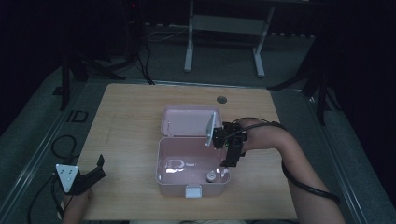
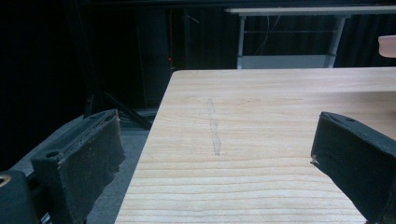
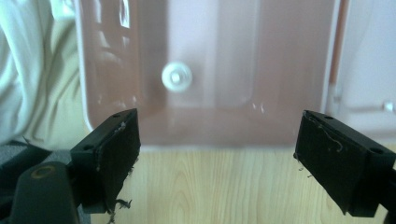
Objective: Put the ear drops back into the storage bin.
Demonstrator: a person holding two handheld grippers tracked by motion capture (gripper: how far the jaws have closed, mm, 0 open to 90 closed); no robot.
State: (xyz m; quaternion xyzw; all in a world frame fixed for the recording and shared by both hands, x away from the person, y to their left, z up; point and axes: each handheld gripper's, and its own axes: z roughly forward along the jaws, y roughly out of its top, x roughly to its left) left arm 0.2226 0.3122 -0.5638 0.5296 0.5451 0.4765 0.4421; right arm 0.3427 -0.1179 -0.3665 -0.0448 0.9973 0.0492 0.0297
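A pink box (image 1: pixel 163 163) stands open in the middle of the table, its lid (image 1: pixel 187 122) folded back behind it. A small white bottle (image 1: pixel 211 176) stands inside near the front right corner; from above it is a round cap (image 3: pixel 177 76). My right gripper (image 1: pixel 231 161) hangs open over the box's right rim, with its jaws wide apart and nothing between them (image 3: pixel 217 149). My left gripper (image 1: pixel 95 170) rests open at the table's front left corner and points out over bare wood (image 2: pixel 215 158).
The wooden table (image 1: pixel 126 116) has a round cable hole (image 1: pixel 222 99) at its back edge. A white latch (image 1: pixel 193 191) sits on the box's front wall. A white table frame (image 1: pixel 223 32) stands on the dark floor beyond. Cables trail from both grippers.
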